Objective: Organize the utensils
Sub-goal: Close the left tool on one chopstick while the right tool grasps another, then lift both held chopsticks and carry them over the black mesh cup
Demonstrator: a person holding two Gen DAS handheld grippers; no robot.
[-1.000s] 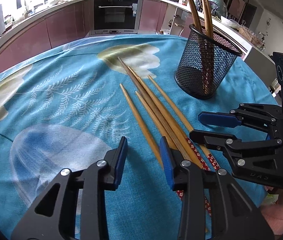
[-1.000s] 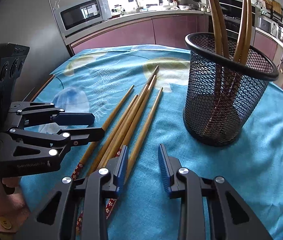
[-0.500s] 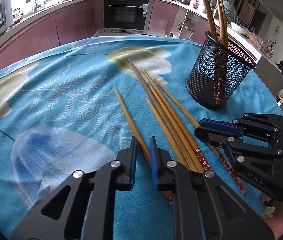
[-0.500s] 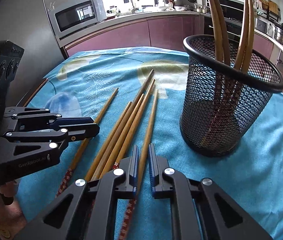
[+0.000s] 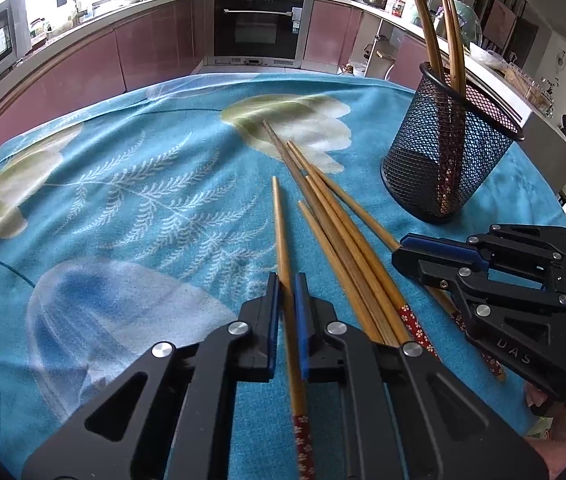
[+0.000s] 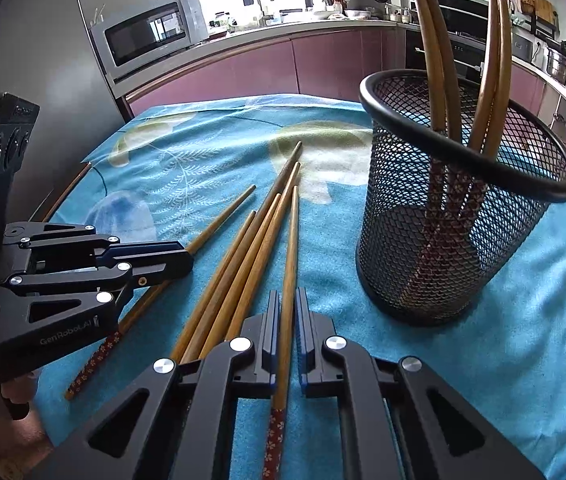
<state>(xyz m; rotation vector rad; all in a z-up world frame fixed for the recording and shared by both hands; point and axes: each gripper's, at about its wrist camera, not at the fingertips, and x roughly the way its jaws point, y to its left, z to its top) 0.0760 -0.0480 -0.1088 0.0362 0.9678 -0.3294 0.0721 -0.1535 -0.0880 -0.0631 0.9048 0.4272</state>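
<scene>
Several wooden chopsticks (image 5: pixel 339 224) with red patterned ends lie in a loose bundle on the blue tablecloth (image 5: pixel 123 200). My left gripper (image 5: pixel 286 292) is shut on the leftmost chopstick (image 5: pixel 281 232), low over the cloth. My right gripper (image 6: pixel 288 308) is shut on the rightmost chopstick (image 6: pixel 292 248). A black mesh holder (image 6: pixel 455 216) with several chopsticks standing in it is at the right; it also shows in the left wrist view (image 5: pixel 447 152). Each gripper appears in the other's view: the right gripper (image 5: pixel 423 252), the left gripper (image 6: pixel 163 256).
The round table's wooden edge (image 6: pixel 67 188) shows at the left. Kitchen cabinets and an oven (image 5: pixel 259 28) stand beyond the table, and a microwave (image 6: pixel 151 36) sits on the counter.
Both grippers went from open to shut, each closing on a chopstick. The left-held chopstick has swung away from the bundle; the right one sits apart too.
</scene>
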